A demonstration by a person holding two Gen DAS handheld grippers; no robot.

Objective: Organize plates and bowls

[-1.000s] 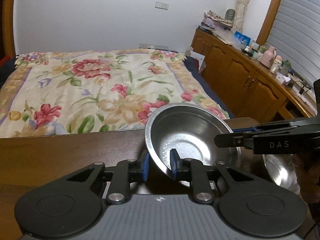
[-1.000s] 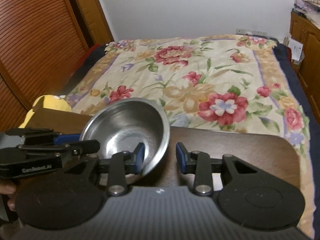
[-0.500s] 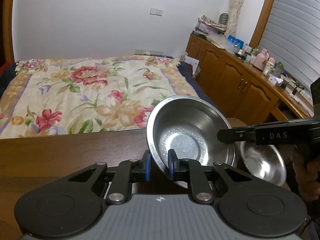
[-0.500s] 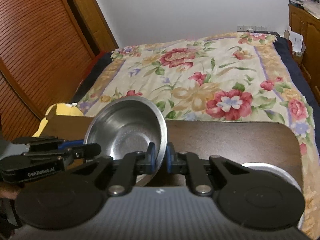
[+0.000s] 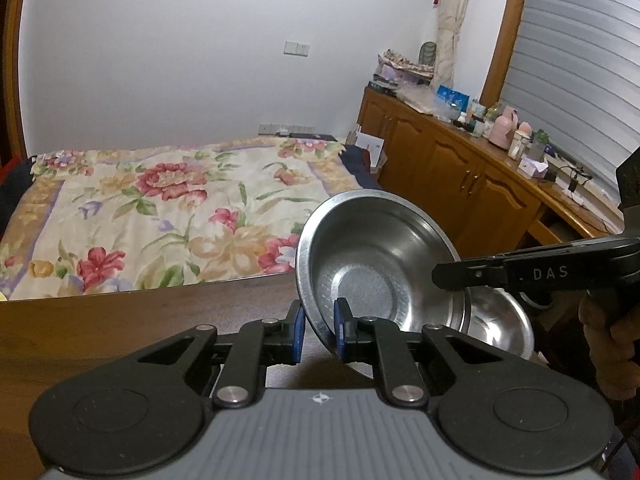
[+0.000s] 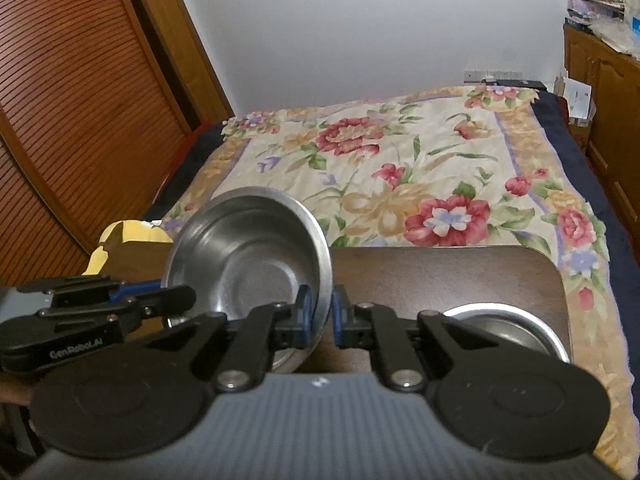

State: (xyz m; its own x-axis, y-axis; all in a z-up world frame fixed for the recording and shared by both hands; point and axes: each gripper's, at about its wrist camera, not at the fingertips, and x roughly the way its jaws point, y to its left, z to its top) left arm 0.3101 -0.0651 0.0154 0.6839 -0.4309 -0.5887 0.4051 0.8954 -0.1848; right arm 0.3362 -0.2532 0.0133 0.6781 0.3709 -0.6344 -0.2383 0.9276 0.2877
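Observation:
A steel bowl hangs tilted above the dark wooden table, held by both grippers on opposite sides of its rim. My left gripper has the near rim between its blue pads and its jaws are closing on it. From the right, my right gripper reaches the far rim. In the right wrist view the same bowl has its rim pinched by my right gripper, which is shut, while my left gripper grips from the left. A second steel bowl rests on the table below.
A bed with a floral cover lies just past the table's far edge. Wooden cabinets with bottles on top run along the right. A slatted wooden door stands at the left. A person's hand holds the right gripper.
The right gripper closed on the bowl's rim. Both grippers rose with the bowl, and the second bowl on the table came into view beneath it.

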